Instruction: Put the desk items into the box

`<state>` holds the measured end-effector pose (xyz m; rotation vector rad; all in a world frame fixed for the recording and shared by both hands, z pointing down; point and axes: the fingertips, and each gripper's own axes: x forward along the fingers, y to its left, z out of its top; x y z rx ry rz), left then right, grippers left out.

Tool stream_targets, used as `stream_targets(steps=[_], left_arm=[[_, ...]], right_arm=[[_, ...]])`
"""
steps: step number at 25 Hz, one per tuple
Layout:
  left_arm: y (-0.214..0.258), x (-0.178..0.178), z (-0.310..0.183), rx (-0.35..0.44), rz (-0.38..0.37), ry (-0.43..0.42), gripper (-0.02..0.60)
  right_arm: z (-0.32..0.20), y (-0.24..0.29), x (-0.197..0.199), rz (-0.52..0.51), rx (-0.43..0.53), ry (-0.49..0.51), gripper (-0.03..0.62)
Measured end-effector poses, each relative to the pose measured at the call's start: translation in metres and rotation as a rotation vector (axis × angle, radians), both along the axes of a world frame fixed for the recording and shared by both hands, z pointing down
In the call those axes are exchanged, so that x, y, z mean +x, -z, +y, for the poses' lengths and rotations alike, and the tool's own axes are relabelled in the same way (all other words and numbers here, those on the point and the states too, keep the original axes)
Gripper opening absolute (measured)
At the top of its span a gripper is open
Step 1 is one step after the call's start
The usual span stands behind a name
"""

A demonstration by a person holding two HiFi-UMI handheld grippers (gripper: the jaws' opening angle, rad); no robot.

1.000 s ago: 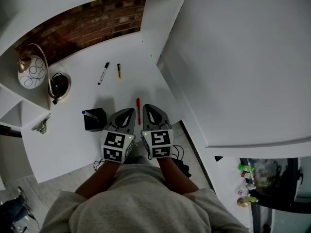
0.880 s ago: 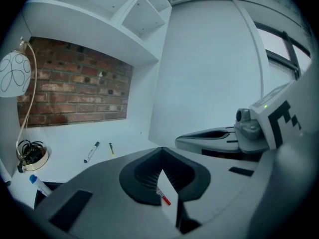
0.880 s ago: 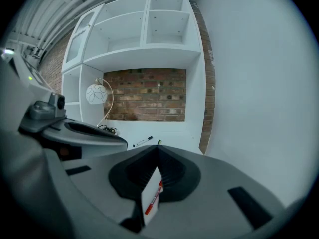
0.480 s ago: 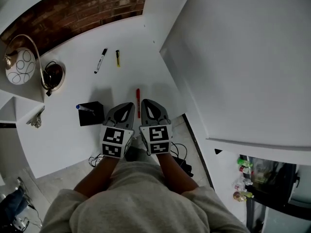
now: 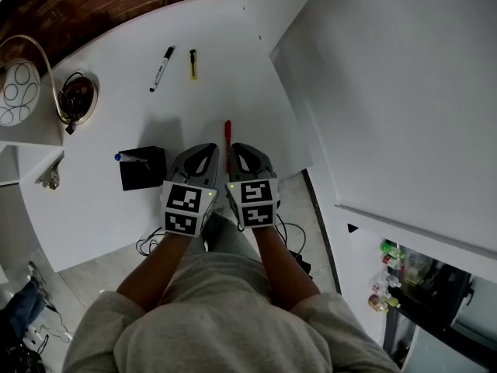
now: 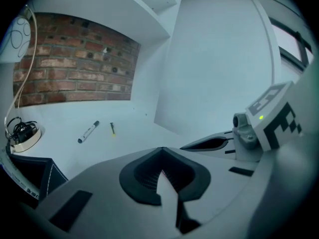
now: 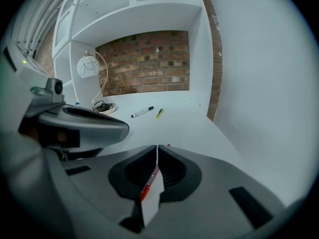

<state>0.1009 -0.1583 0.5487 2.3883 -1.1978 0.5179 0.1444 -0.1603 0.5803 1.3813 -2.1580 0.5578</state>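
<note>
Your L gripper (image 5: 203, 150) & R gripper (image 5: 241, 150) have sunk toward the desk (image 5: 217, 76), both closed & empty, so open R wide, then straddle the red pen (image 5: 227, 138) mid-barrel.

Brick wall (image 5: 116, 6) at rear, globe lamp (image 5: 19, 92) far L w/ curved arm.
</note>
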Motion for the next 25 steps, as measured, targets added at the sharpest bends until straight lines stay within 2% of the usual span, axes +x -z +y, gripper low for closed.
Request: stream_targets(steps=[6, 11, 18, 25], left_arm=[[-0.020, -0.004, -0.006, -0.056, 0.005, 0.000, 0.005], [-0.033, -0.007, -0.006, -0.089, -0.001, 0.009, 0.005], [-0.040, -0.010, -0.007, -0.104, -0.005, 0.012, 0.005], [-0.043, -0.008, -0.004, -0.120, 0.002, 0.001, 0.005]], right_arm=[[0.000, -0.033, -0.005, 0.003, -0.132, 0.010, 0.022], [-0.001, -0.052, -0.006, 0.019, -0.221, -0.003, 0.078], [-0.008, -0.070, -0.006, 0.023, -0.304, -0.040, 0.103], [-0.009, -0.076, -0.004, 0.035, -0.363, -0.057, 0.096]])
